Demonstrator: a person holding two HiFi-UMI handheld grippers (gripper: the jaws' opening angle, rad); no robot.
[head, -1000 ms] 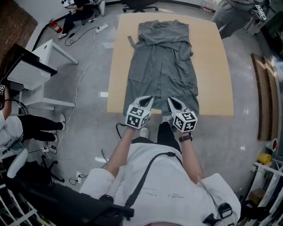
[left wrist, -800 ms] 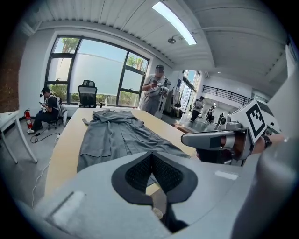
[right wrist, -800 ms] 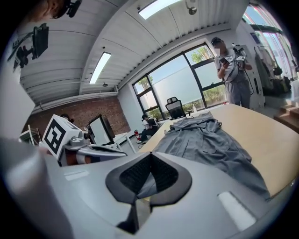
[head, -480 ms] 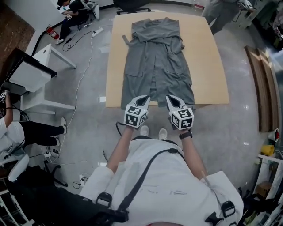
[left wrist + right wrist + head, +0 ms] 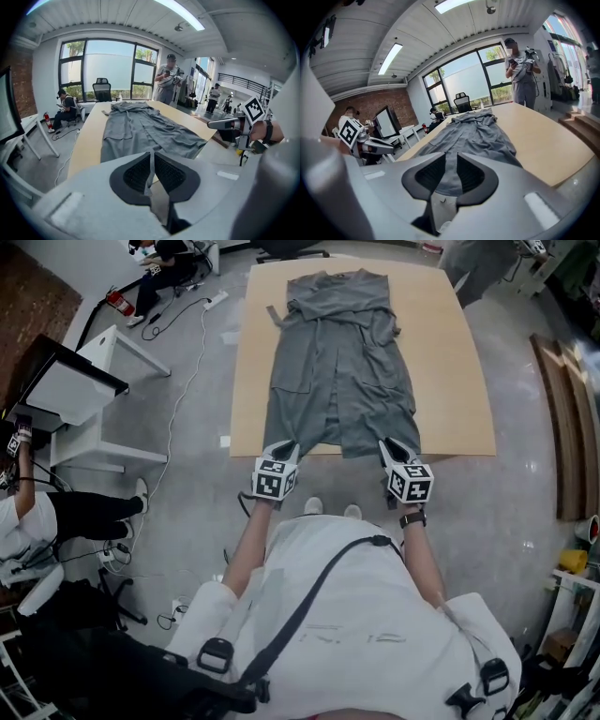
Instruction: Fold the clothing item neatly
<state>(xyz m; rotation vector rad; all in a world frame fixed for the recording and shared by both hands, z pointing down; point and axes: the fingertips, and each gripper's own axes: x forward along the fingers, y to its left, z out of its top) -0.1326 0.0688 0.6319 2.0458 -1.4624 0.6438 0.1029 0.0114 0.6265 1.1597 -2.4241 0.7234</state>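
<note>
The grey robe lay flat on the table, hem at 6 o'clock. The left gripper and right gripper, jaws just opening slightly and empty, would do best to widen, then pinch the hem corners evenly.

No legible text, label, brand or number shows anywhere.

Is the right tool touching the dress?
Cannot tell. Right gripper view: dress shows between the right tool's jaws, which have just been opening; no contact or gap plain.
</note>
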